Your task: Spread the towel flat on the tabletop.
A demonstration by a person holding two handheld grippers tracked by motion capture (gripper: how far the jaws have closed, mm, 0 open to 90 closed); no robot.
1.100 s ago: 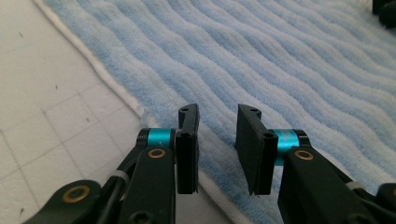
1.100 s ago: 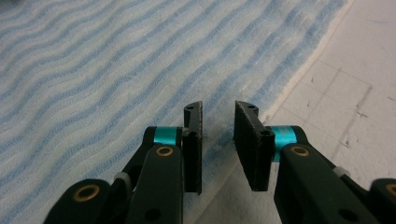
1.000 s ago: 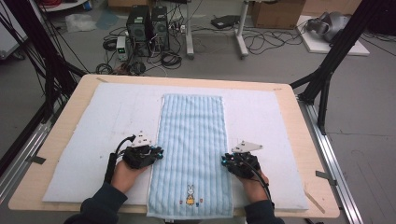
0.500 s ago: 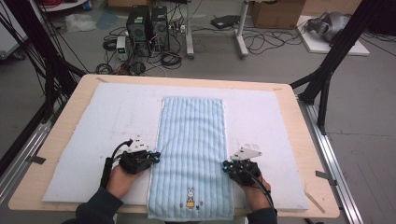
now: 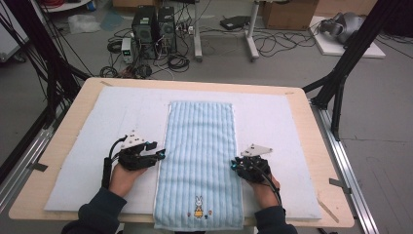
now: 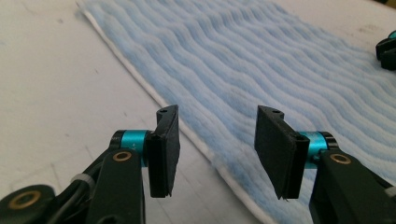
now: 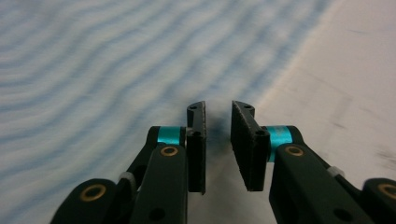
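Towel [image 5: 199,161] flat, lengthwise mid-pad [image 5: 87,146], near end at bench [image 5: 63,112] front edge. L gripper [image 5: 160,155] at its left hem, jaws wide, empty. R gripper [image 5: 234,164] at right hem, jaws narrow, nothing between.

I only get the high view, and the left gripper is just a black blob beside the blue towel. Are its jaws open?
Observer: Yes. In the left gripper view, the left gripper has its jaws wide apart with nothing between them.
Operator: What's under it?
Observer: The side edge of the towel runs under the gap. One jaw is over the white mat and the other is over the towel.
Operator: And the other one?
Observer: In the right gripper view, the right gripper shows only a narrow gap and holds nothing. It sits where the towel meets the mat.
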